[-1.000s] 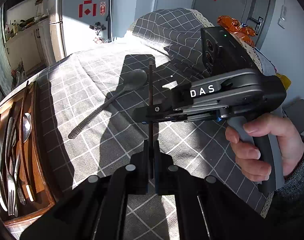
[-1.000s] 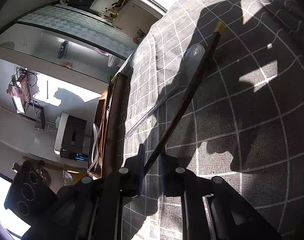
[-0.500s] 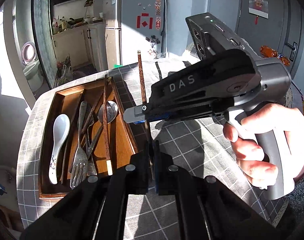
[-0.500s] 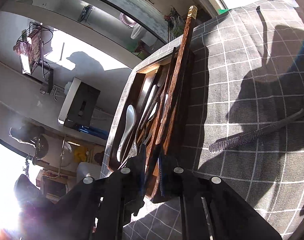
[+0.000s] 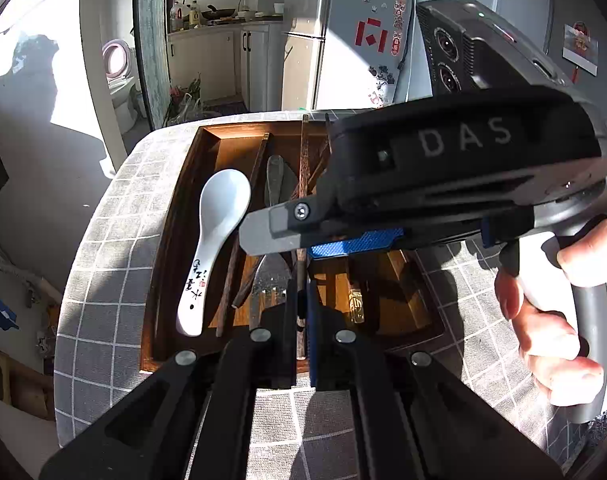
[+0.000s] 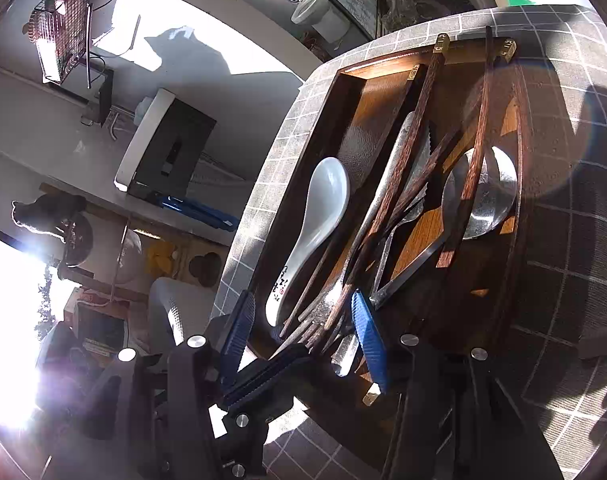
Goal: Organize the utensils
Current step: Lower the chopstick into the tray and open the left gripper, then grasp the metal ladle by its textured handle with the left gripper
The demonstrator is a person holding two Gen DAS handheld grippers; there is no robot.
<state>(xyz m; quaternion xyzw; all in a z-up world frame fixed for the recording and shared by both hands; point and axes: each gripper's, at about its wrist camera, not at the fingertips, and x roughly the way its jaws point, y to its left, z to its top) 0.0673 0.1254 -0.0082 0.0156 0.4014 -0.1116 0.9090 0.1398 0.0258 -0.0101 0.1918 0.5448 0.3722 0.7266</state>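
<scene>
A brown wooden tray (image 5: pixel 171 248) (image 6: pixel 327 128) on the checked cloth holds a white ceramic spoon (image 5: pixel 219 232) (image 6: pixel 311 220), dark wooden chopsticks (image 6: pixel 415 148), forks and a metal spoon (image 6: pixel 487 196). My left gripper (image 5: pixel 301 308) is shut on a dark chopstick (image 5: pixel 302 184) that points out over the tray's middle. My right gripper (image 6: pixel 303 328) is open just above the tray's near end, with its blue pads (image 6: pixel 367 336) apart. It crosses the left wrist view (image 5: pixel 263 236) from the right, above the tray.
The tray lies near the table's rounded corner (image 5: pixel 103 208). Past the edge there is floor, a white fridge (image 5: pixel 343 36) and kitchen cupboards (image 5: pixel 207 56). A hand (image 5: pixel 559 308) grips the right gripper's handle. Checked cloth (image 6: pixel 575 260) stretches to the right of the tray.
Both grippers swung from the open cloth over to the tray and came down close above it. My right gripper let go of the chopstick and opened. The left stays shut on it.
</scene>
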